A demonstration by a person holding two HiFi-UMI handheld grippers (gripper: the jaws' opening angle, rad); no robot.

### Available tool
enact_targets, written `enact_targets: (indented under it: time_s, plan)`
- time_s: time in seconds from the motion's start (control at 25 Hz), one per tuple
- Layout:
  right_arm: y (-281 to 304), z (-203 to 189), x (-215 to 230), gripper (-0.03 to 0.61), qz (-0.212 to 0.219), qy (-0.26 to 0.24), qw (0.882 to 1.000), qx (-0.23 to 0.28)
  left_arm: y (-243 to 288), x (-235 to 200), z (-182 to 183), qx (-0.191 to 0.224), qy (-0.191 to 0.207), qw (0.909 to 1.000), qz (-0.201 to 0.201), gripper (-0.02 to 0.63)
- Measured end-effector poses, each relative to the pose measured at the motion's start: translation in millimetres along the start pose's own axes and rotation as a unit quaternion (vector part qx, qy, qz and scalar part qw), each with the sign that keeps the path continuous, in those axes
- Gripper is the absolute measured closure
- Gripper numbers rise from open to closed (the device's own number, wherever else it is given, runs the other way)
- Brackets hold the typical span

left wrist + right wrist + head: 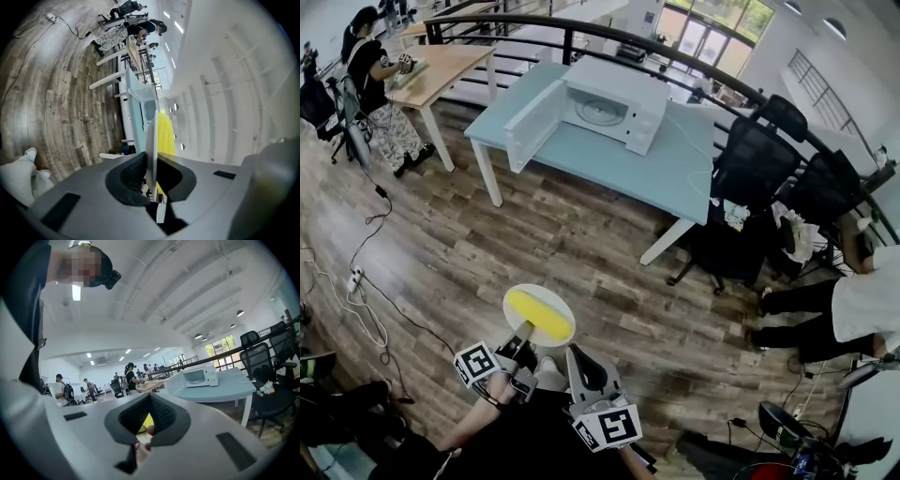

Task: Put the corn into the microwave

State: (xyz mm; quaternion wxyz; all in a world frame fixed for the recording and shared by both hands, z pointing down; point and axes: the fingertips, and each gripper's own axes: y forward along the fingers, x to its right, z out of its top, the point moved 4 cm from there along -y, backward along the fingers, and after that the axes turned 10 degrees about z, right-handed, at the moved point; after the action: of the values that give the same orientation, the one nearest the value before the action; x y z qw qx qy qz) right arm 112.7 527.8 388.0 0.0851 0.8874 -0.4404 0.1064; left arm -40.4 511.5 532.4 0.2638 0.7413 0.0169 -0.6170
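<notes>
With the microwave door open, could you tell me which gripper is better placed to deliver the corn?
Left: the left gripper clamps the plate carrying the corn, while the right gripper is shut on nothing.

Corn (539, 315): yellow, lay on a round white plate (514, 296).
Microwave (614, 101): white, door swung open, upright on the pale-blue tabletop (609, 164), well apart from the corn.

A pale blue table (609, 167) on the wood floor (534, 253) bears an open white microwave (619, 108).
</notes>
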Motion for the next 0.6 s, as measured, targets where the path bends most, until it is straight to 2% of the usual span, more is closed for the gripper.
enact_targets:
  time_s: [0.4, 0.6]
  plan:
    - [17, 1, -11, 0.569, -0.006, -0.004, 1.0, 0.018, 3, 3, 22, -0.002, 0.013, 0.9999, -0.006, 0.584]
    - [23, -1, -8, 0.569, 0.007, 0.015, 1.0, 0.021, 10, 3, 24, -0.01, 0.015, 0.9998, -0.003, 0.584]
